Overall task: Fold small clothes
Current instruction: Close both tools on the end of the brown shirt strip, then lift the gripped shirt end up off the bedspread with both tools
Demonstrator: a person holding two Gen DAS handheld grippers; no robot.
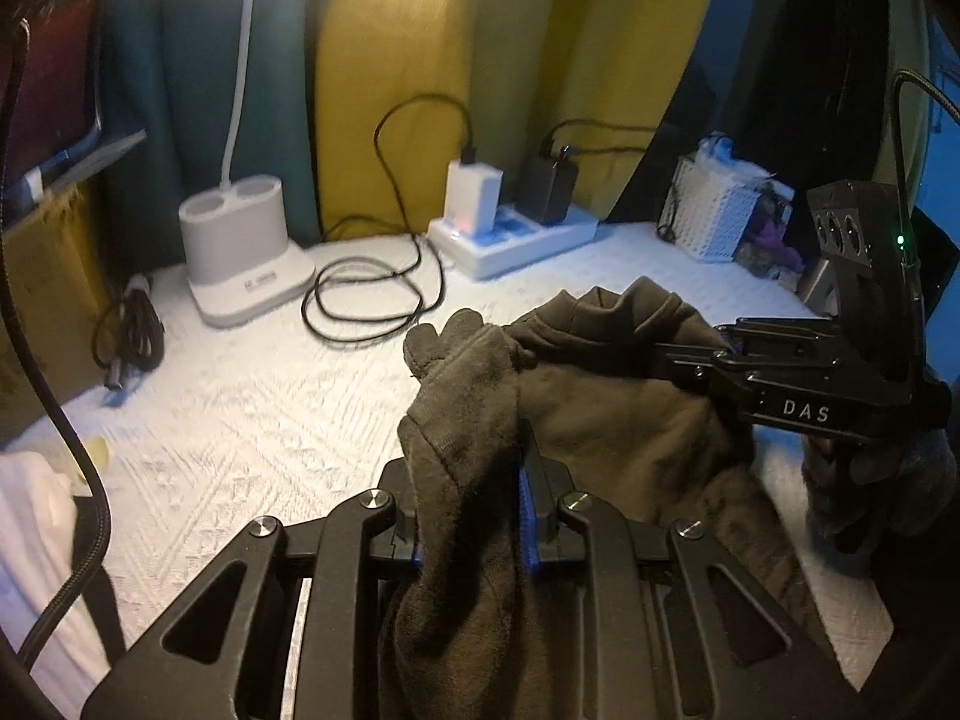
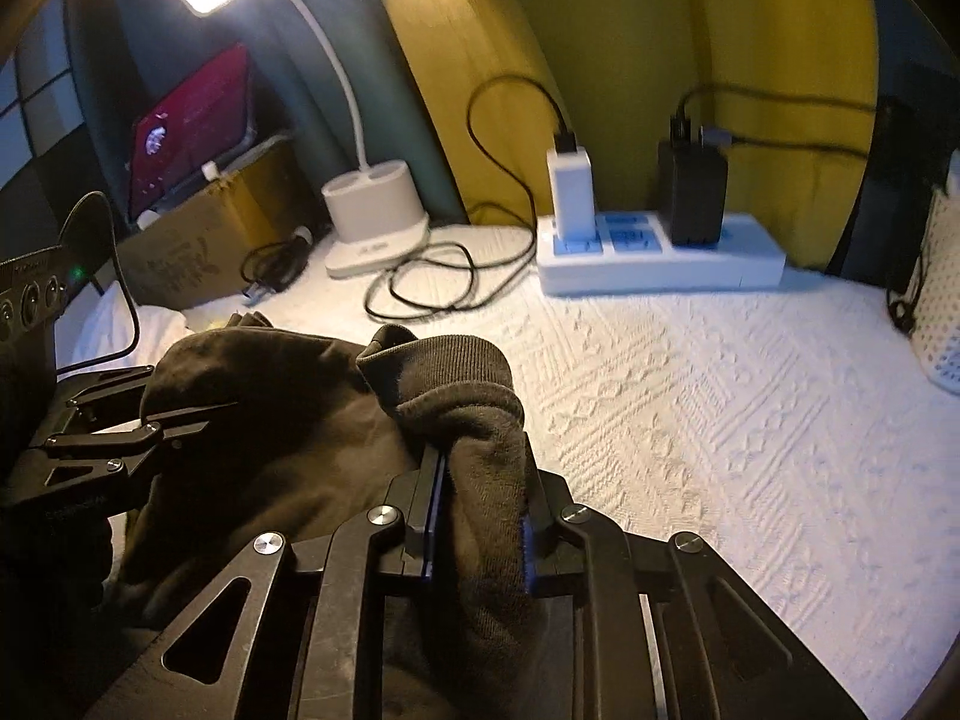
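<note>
A dark brown fleece garment point(image 1: 600, 420) hangs bunched between both grippers above the white textured cloth point(image 1: 252, 396). My left gripper point(image 1: 468, 480) is shut on a thick fold of it. My right gripper point(image 2: 480, 480) is shut on another fold, near a ribbed cuff point(image 2: 438, 354). In the left wrist view the right gripper point(image 1: 708, 348) comes in from the right, its fingers buried in the fabric. In the right wrist view the left gripper point(image 2: 198, 420) comes in from the left, close by. The garment point(image 2: 270, 396) hides most of the fingertips.
At the back stand a white lamp base point(image 1: 240, 252), a coiled black cable point(image 1: 372, 300), a white power strip with chargers point(image 1: 510, 234) and a white mesh basket point(image 1: 714, 210). A cardboard box point(image 2: 198, 240) sits back left. White fabric point(image 1: 36, 516) lies at left.
</note>
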